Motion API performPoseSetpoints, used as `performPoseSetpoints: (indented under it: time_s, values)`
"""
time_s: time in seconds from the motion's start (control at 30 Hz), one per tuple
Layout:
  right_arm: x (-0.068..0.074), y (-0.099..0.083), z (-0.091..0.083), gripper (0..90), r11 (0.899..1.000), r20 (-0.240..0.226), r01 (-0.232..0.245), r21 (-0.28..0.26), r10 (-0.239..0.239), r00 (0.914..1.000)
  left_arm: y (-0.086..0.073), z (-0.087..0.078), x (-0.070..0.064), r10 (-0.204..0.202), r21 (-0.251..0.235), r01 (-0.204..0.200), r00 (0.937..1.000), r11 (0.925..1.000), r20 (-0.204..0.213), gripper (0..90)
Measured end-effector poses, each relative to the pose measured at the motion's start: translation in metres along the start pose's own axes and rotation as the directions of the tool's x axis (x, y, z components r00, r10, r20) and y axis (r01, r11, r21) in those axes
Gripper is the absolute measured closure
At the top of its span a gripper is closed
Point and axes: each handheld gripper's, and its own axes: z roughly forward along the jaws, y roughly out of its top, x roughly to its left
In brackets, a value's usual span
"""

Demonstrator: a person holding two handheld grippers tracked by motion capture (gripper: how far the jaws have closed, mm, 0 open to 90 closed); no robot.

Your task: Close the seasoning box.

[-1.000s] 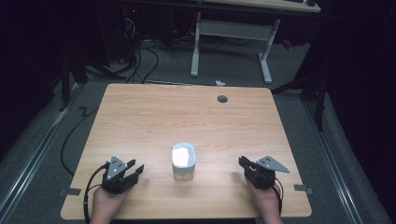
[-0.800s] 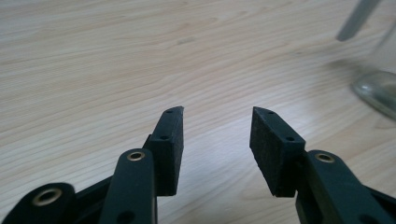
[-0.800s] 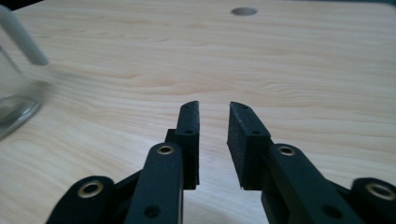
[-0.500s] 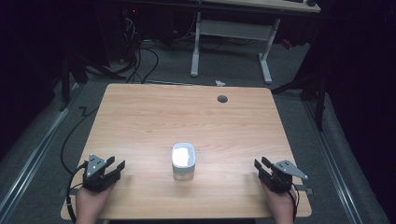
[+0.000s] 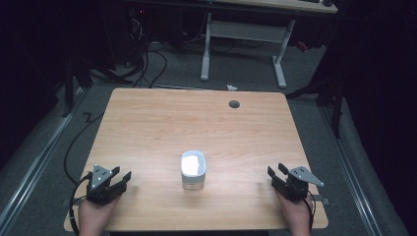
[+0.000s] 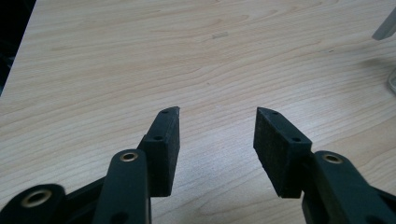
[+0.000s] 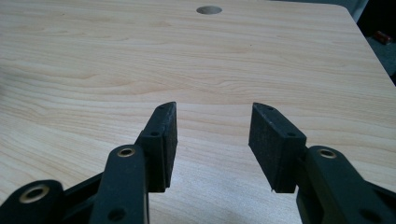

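Both grippers' jaws stand apart with nothing between them, over bare table (image 5: 147, 128). The left gripper (image 5: 114, 181) sits near the front left corner, the right gripper (image 5: 276, 175) near the front right. Between them, well apart from both, stands a small clear tub (image 5: 193, 169); its white contents are glared out and hard to identify. It is cut off at the left gripper view's right edge.

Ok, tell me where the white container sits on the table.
In the high view, the white container stands near the table's front edge, about midway between the left gripper and the right gripper, touching neither.
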Motion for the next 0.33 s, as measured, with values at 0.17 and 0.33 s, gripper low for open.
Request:
performPoseSetpoints:
  time_s: [0.17, 0.33]
  values:
    - [0.0000, -0.0015, 0.0001, 52.0, 1.000, -0.007, -0.014, 0.001, 0.014, 0.9999, -0.0033, 0.0012, -0.0005, 0.006, 0.012, -0.006, 1.0000, 0.9999, -0.001, 51.1]
    - [0.0004, -0.0010, 0.0027, 52.0, 1.000, -0.011, -0.014, 0.008, 0.014, 0.9998, 0.0002, -0.0007, 0.0020, -0.006, -0.003, 0.006, 1.0000, 1.0000, -0.002, 51.1]
